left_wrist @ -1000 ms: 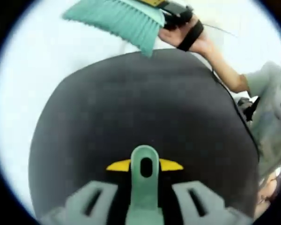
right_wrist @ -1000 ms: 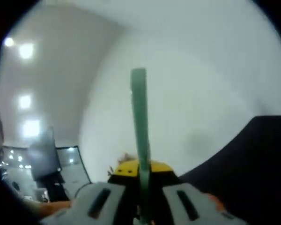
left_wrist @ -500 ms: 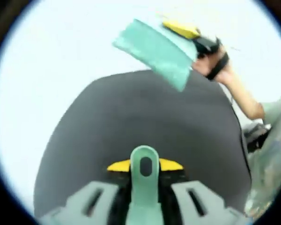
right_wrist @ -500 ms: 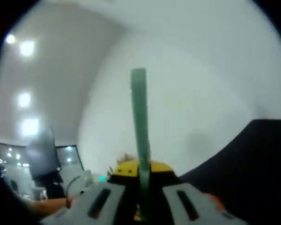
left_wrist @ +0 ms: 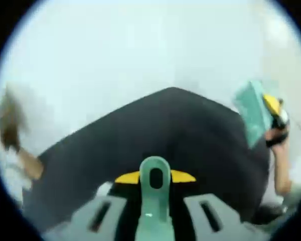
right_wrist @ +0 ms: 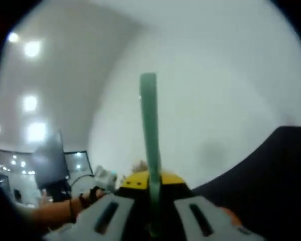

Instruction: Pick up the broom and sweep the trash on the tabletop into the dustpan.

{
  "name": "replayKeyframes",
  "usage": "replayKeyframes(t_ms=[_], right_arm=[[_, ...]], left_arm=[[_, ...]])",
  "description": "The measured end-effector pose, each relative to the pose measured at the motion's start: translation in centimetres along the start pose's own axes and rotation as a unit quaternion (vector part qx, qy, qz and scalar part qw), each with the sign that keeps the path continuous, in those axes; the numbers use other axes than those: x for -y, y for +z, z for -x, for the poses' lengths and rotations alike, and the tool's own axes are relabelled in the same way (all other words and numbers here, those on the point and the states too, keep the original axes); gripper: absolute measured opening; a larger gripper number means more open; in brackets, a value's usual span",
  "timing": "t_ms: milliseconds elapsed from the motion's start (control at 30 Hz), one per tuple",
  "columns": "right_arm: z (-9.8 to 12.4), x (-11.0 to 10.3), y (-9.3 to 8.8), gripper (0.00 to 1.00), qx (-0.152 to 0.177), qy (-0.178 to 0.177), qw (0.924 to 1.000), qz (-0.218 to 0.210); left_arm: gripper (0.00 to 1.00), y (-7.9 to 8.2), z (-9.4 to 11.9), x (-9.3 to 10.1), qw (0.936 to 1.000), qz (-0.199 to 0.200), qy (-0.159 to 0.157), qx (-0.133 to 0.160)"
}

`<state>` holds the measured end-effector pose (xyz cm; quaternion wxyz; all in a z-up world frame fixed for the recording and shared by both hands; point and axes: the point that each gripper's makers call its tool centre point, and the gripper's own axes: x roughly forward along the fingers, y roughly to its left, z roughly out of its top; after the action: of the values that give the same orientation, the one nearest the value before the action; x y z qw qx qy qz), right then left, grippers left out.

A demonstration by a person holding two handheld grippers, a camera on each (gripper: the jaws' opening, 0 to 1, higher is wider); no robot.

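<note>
In the left gripper view, the left tongs [left_wrist: 154,211] are clenched on the green handle [left_wrist: 154,193] of the dustpan, whose rounded end with a hole stands up between the two grey jaws. The dark dustpan [left_wrist: 180,135] spreads out ahead of the tongs, its far edge forming a blunt point against the pale surface [left_wrist: 115,60]. At the right of that view, the broom [left_wrist: 252,118] hangs just past the dustpan's right edge, its green bristle head seen nearly edge-on. A hand [left_wrist: 278,138] with a dark strap grips the yellow and black gripper that carries it. At the far left edge a blurred brown shape [left_wrist: 12,130] shows; what it is cannot be told.

In the right gripper view, the right tongs [right_wrist: 151,213] are clenched on the broom's handle [right_wrist: 149,145], which rises straight up from between the jaws as a narrow green bar. Behind it lies a pale wall or ceiling with bright lights [right_wrist: 32,48] at the upper left. The dark dustpan [right_wrist: 271,186] fills the lower right corner. At the lower left a forearm [right_wrist: 55,213] with a dark strap reaches in.
</note>
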<state>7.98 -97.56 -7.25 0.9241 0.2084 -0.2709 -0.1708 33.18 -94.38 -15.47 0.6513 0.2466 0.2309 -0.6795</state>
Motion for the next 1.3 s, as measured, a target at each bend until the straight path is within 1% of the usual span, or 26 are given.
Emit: replayKeyframes(t_ms=[33, 100, 133, 200, 233, 300, 367, 433, 467, 500, 567, 633, 733, 767, 833, 867, 933, 1033, 1067, 1100, 1200, 1233, 1300], right_arm=[[-0.1, -0.1, -0.2, 0.05, -0.002, 0.002, 1.0000, 0.000], [-0.4, -0.4, -0.7, 0.05, -0.009, 0.005, 0.9999, 0.004], [-0.5, -0.5, -0.8, 0.05, -0.010, 0.006, 0.9999, 0.006], [-0.8, -0.7, -1.3, 0.05, -0.016, 0.009, 0.9998, 0.007], [-0.9, -0.8, -1.5, 0.05, -0.018, 0.011, 0.9998, 0.006], [-1.3, -0.9, -1.9, 0.05, -0.022, 0.015, 0.9996, 0.001], [-1.7, -1.1, -2.3, 0.05, -0.026, 0.016, 0.9995, 0.000], [-2.1, -1.3, -2.6, 0.05, -0.030, 0.019, 0.9994, 0.002], [-2.3, -1.5, -2.8, 0.05, -0.032, 0.021, 0.9993, 0.004], [-2.5, -1.6, -3.0, 0.05, -0.032, 0.023, 0.9992, 0.004], [-2.9, -1.9, -3.4, 0.05, -0.035, 0.029, 0.9989, 0.004], [-3.2, -2.1, -4.0, 0.05, -0.041, 0.033, 0.9986, 0.007], [-3.9, -2.1, -4.9, 0.05, -0.055, 0.038, 0.9977, 0.013], [-4.1, -2.0, -5.2, 0.05, -0.058, 0.039, 0.9975, 0.014], [-4.3, -1.8, -5.6, 0.05, -0.063, 0.041, 0.9971, 0.014], [-4.4, -1.7, -5.8, 0.05, -0.065, 0.042, 0.9969, 0.013], [-4.4, -1.5, -6.2, 0.05, -0.069, 0.042, 0.9967, 0.012], [-4.4, -1.2, -6.4, 0.05, -0.073, 0.042, 0.9964, 0.011], [-4.4, -1.2, -6.4, 0.05, -0.072, 0.042, 0.9965, 0.009], [-4.4, -1.1, -6.3, 0.05, -0.070, 0.042, 0.9966, 0.008], [-4.3, -1.0, -6.0, 0.05, -0.066, 0.042, 0.9969, 0.006], [-4.3, -1.0, -6.0, 0.05, -0.065, 0.042, 0.9970, 0.006], [-4.3, -1.1, -6.1, 0.05, -0.065, 0.044, 0.9969, 0.006]], left_arm=[[0.20, -0.3, 0.2, -0.8, 0.9999, 0.008, 0.006, -0.002], [0.20, -1.2, 0.6, -2.9, 0.9989, 0.030, 0.033, -0.009], [0.21, -1.7, 0.7, -3.6, 0.9986, 0.034, 0.038, -0.014], [0.21, -2.5, 1.1, -5.3, 0.9966, 0.053, 0.059, -0.020], [0.21, -2.8, 1.2, -6.1, 0.9961, 0.060, 0.061, -0.020], [0.21, -3.9, 1.7, -8.0, 0.9926, 0.088, 0.078, -0.029], [0.21, -5.0, 2.1, -10.1, 0.9890, 0.102, 0.099, -0.041], [0.21, -6.4, 2.5, -12.6, 0.9831, 0.110, 0.133, -0.062], [0.21, -7.4, 2.6, -13.9, 0.9795, 0.114, 0.148, -0.075], [0.21, -8.1, 2.6, -14.7, 0.9754, 0.128, 0.159, -0.084], [0.21, -9.2, 2.3, -16.1, 0.9680, 0.163, 0.168, -0.090], [0.21, -10.4, 1.8, -17.2, 0.9600, 0.196, 0.174, -0.099], [0.21, -12.1, 1.4, -18.7, 0.9487, 0.218, 0.197, -0.116], [0.21, -12.6, 1.3, -19.0, 0.9463, 0.224, 0.200, -0.118], [0.21, -13.4, 1.2, -19.8, 0.9367, 0.251, 0.210, -0.123], [0.21, -13.8, 1.2, -20.3, 0.9347, 0.254, 0.215, -0.125], [0.21, -14.3, 1.1, -20.8, 0.9325, 0.258, 0.218, -0.128], [0.21, -14.6, 0.8, -20.7, 0.9339, 0.269, 0.201, -0.123], [0.21, -14.9, 0.5, -20.3, 0.9367, 0.264, 0.188, -0.133], [0.21, -14.9, 0.4, -20.3, 0.9397, 0.256, 0.184, -0.133], [0.22, -15.2, -0.1, -20.3, 0.9423, 0.250, 0.183, -0.127], [0.23, -15.4, -0.2, -20.2, 0.9431, 0.250, 0.178, -0.127], [0.31, -14.9, -0.7, -20.0, 0.9421, 0.269, 0.167, -0.109]])
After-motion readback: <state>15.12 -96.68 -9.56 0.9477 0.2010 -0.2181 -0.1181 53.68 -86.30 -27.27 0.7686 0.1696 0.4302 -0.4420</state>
